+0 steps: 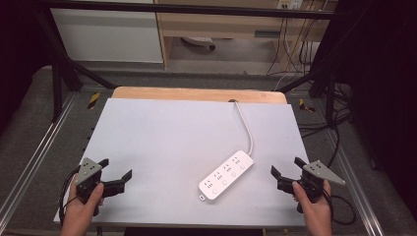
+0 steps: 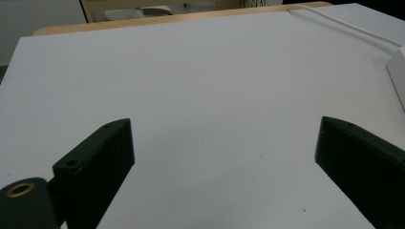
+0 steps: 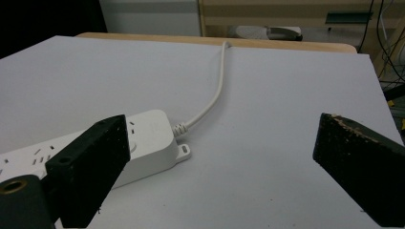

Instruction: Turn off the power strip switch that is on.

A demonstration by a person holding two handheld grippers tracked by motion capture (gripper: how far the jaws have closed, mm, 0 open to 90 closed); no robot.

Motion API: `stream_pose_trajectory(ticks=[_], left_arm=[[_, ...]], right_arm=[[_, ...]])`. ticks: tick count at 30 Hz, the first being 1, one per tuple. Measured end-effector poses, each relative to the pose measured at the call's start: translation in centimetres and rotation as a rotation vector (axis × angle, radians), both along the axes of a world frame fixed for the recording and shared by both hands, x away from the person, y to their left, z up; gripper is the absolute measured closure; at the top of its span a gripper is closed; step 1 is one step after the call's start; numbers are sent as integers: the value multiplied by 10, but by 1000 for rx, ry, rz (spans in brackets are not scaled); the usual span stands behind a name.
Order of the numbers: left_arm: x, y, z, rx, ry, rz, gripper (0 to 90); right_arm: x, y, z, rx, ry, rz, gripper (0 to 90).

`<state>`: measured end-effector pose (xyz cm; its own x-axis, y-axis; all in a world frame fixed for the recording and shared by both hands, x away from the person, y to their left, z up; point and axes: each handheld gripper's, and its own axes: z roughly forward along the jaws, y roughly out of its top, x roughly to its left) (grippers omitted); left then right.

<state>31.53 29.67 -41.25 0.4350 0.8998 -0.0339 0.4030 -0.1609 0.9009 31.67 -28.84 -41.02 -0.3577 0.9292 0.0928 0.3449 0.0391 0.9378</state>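
1. Here, at the left of the high view, the left gripper (image 1: 117,173) hovers over the near left part of the white table sheet (image 1: 162,132), jaws spread wide and holding nothing; in the left gripper view its black jaws frame bare sheet, with a white corner of the power strip (image 2: 397,76) at the far right edge.
2. In the middle, the white power strip (image 1: 226,175) lies flat and slantwise on the sheet, sockets and round buttons facing up, near the front edge. Its white cord (image 1: 247,129) curves back from the far end to the wooden table edge (image 1: 196,93).
3. To the right, the right gripper (image 1: 285,169) waits just beside the strip, apart from it, jaws likewise wide open and empty. In the right gripper view the cord end of the strip (image 3: 153,138) sits behind the left jaw.
4. Judging by this, the step in hand is the approach to the strip. To do it well, the right gripper should probably come in square across the strip's narrow width, one jaw on each long side, clear of the buttons.
5. The cord may drag or twist the strip, so the left gripper could steady the near end.
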Motion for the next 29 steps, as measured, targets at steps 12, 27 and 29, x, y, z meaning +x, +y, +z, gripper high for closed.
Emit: stream_pose_trajectory(ticks=[12, 27, 29], left_arm=[[0, 0, 0, -2, -2, 1, 60], [0, -1, 0, -1, -1, -3, 60], [0, -1, 0, -1, -1, -4, 60]], right_arm=[[7, -8, -14, -25, 39, -24, 61], [26, 10, -42, -112, 207, 32, 54], [29, 16, -48, -151, 234, 38, 47]])
